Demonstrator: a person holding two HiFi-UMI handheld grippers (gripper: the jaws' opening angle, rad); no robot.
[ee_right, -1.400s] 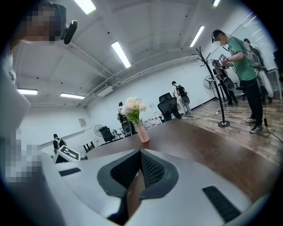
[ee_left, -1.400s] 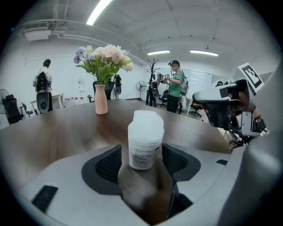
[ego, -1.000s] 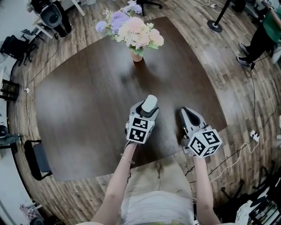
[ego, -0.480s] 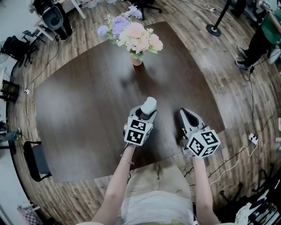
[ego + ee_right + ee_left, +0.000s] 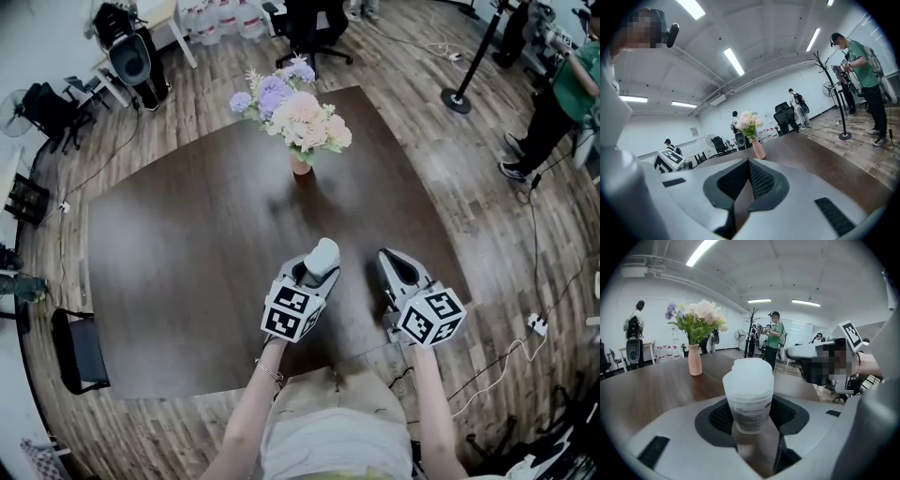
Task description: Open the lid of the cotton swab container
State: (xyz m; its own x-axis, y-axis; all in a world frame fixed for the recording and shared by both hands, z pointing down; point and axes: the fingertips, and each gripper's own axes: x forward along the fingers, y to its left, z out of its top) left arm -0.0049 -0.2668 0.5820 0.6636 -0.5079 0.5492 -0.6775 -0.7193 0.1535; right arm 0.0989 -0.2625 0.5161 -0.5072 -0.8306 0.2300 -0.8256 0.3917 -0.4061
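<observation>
Nearest the person, at the near edge of the table [image 5: 178, 272], both grippers are held side by side and pointing away. The left gripper [image 5: 316, 272] has just been closing its jaws, and they now clasp the cotton swab container [image 5: 749, 401] by its lower body, a small frosted white tub standing upright between the pads. The hold is low, I judge, so that the lid [image 5: 749, 375] stays free above the jaws and the tub cannot turn or tip while the cap is worked off. The lid is on, so the opening is not yet done. Whether the tub's base rests on the table I cannot tell. Just to its right, near but apart, the right gripper [image 5: 392, 260] is clenched on nothing, its pads meeting at the tips; it seems to be waiting as the free tool that would take the lid. The table is dark brown, smooth and bare around the grippers. Towards its far side stands a slim pink vase [image 5: 301, 166] of pale flowers [image 5: 292, 112], well clear of the work. Beyond lies a wood-plank floor [image 5: 412, 66] with an office chair [image 5: 305, 23], a black stand [image 5: 458, 98] and a person [image 5: 562, 94] at the far right.
</observation>
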